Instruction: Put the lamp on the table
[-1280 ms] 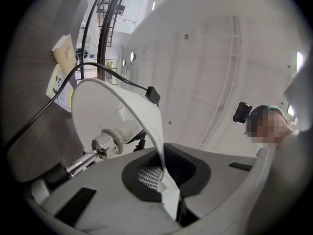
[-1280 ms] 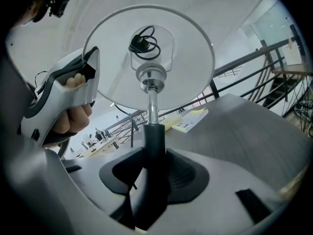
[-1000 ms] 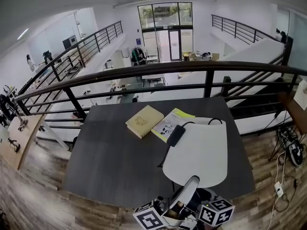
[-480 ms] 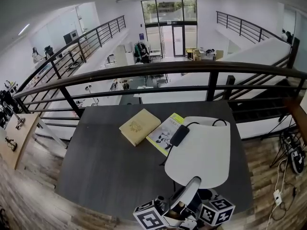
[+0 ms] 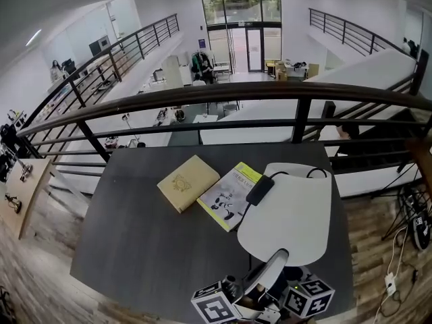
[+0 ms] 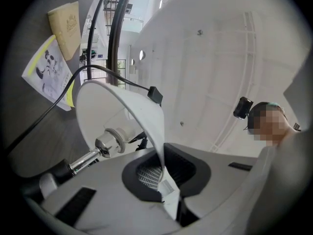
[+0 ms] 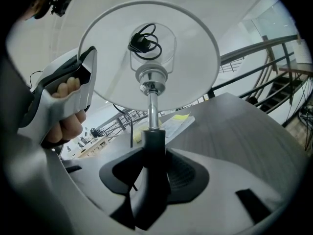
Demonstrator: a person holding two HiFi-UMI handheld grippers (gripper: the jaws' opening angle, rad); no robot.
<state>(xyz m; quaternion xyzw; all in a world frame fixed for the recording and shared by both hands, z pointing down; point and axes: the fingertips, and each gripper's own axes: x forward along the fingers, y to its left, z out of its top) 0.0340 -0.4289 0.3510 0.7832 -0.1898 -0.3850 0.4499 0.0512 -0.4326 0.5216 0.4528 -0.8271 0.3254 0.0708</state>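
lamp [image 5: 287,214] held by both grippers over the near right part of the table [image 5: 135,248], tilted so the shade points toward the table's far edge. left gripper [image 6: 164,180]: jaws almost together, pinching the thin white rim of the shade [image 6: 117,106]. right gripper [image 7: 151,170]: jaws clamped on the black lower stem [image 7: 154,143], chrome rod going up from there into the shade. can't tell if any part of the lamp touches the table top. black power adapter [image 5: 260,190] sits at the shade's far left corner, its cord looping over the shade's far end. mid table: tan book [image 5: 188,183], with a yellow-edged booklet [image 5: 226,198] just right of it. adapter overlaps the booklet's right corner. railing [image 5: 202,96] runs past the table's far edge.
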